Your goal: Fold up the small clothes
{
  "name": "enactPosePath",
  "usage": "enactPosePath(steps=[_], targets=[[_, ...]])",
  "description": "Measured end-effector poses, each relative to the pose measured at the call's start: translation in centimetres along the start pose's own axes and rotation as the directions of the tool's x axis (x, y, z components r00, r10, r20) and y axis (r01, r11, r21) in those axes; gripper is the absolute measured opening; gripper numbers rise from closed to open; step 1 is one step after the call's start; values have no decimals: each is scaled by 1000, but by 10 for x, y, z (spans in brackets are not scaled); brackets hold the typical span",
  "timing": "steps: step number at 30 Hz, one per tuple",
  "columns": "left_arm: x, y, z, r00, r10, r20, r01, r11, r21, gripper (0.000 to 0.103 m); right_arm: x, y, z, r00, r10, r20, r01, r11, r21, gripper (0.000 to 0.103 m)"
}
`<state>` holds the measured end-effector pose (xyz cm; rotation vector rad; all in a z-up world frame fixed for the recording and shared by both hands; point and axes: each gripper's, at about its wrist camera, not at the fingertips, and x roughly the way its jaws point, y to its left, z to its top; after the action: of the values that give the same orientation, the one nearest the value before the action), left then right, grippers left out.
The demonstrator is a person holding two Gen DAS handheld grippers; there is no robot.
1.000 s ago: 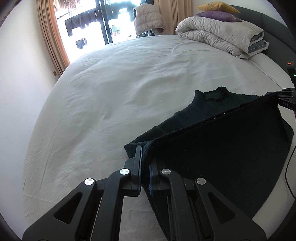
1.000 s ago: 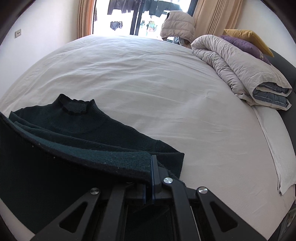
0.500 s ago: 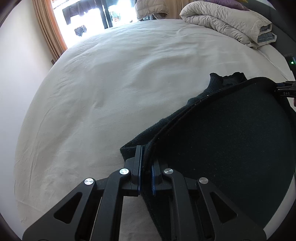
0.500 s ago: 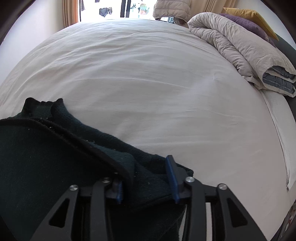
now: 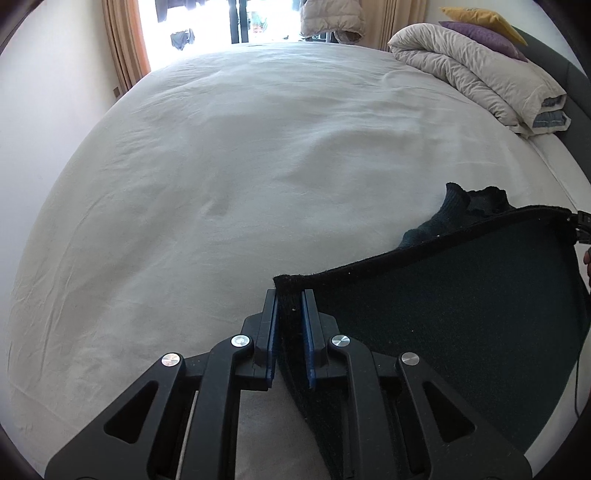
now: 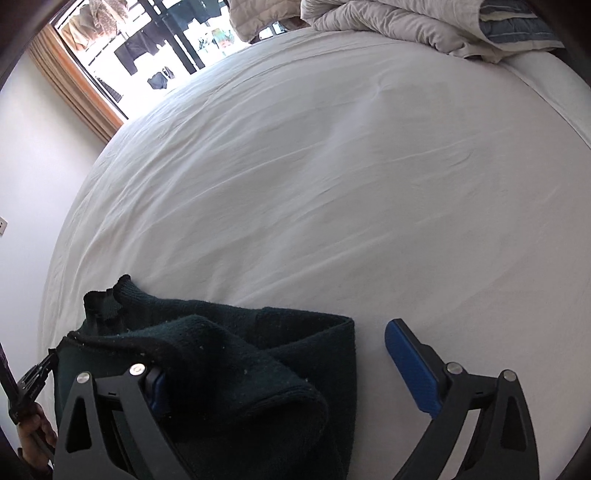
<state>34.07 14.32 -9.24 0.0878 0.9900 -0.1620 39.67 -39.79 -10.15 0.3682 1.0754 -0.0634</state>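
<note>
Mid-fold: the left claw (image 5: 289, 295) pinches the dark sweater (image 5: 461, 306) hem, opening slightly; the right claw (image 6: 277, 354) is spreading wide, sweater corner dropped. Next, release left too.

Left wrist view: looks forward and steeply down along the left gripper (image 5: 290, 299), close above the bed (image 5: 221, 184), facing the window (image 5: 221, 18) and folded duvet (image 5: 480, 81). Right wrist view: same steep downward aim along the right gripper (image 6: 277, 354), rolled so the window (image 6: 147, 55) tilts at upper left. Both views share the bed, the window, the duvet (image 6: 406, 22) and the dark sweater (image 5: 461, 314) (image 6: 240, 350).
</note>
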Motion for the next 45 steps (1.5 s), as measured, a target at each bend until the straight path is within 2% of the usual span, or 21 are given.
enactPosePath(steps=[3,6,8,11,14,16,18,19,20,22,23,25,26,27,29,30,34,40,42,44,45], targets=[[0,-2,-2,1000,7,5,-7,1000,-3,12,-1,6,7,998,11,-54,-12,1000,-16,100],[1,-3,-2,1000,5,7,-5,1000,-13,12,-4,-13,14,977,183,-106,-163,972,170,100],[-1,-3,-3,1000,0,14,1,1000,-21,12,-10,-24,16,971,225,-84,-198,948,250,100],[-3,0,-3,1000,-20,22,21,999,-43,12,-14,-28,15,972,224,-67,-200,945,259,100],[-5,5,-4,998,-59,31,62,995,-76,12,-12,-34,13,938,345,-33,-318,895,313,100],[-5,6,-5,996,-88,26,90,992,-91,12,-12,-32,16,913,409,-5,-389,872,296,102],[-5,8,-5,995,-94,26,96,991,-95,12,-11,-21,20,921,387,-40,-371,906,204,103],[-6,8,-5,995,-100,29,102,990,-99,12,-11,-15,21,916,396,-66,-382,910,159,103],[-8,9,-5,994,-105,36,108,989,-105,12,-14,-12,21,910,412,-50,-403,905,136,102],[-14,10,-5,992,-108,66,115,986,-119,12,-31,-18,20,878,473,71,-478,867,137,102],[-19,10,-4,991,-108,81,117,985,-127,12,-37,-21,19,886,448,120,-462,876,139,102],[-29,10,-6,988,-111,108,126,982,-138,12,-42,-6,16,953,276,125,-282,959,34,99],[-35,8,-8,986,-114,120,130,982,-137,12,-41,6,13,970,218,106,-213,975,-60,89],[-40,5,-12,985,-118,128,135,982,-129,12,-38,16,9,976,201,80,-190,974,-126,84],[-51,0,-21,983,-122,141,138,983,-117,12,-33,24,0,973,230,32,-222,961,-163,71],[-58,-2,-28,982,-117,151,135,984,-114,12,-33,22,-5,970,243,20,-236,957,-168,69],[-78,3,-59,981,-61,185,90,984,-153,12,-16,22,-26,985,169,-29,-172,966,-193,65],[-62,6,-88,988,-105,116,127,970,-208,12,-13,0,-31,988,154,-10,-154,973,-173,54],[-58,5,-90,986,-123,116,146,964,-222,12,-12,1,-29,987,158,-11,-158,972,-177,46],[-58,4,-91,983,-135,121,160,960,-231,12,-9,2,-28,987,161,-13,-160,971,-179,24],[-56,4,-90,983,-136,121,161,960,-230,12,-9,3,-28,986,167,-10,-166,970,-177,19]])
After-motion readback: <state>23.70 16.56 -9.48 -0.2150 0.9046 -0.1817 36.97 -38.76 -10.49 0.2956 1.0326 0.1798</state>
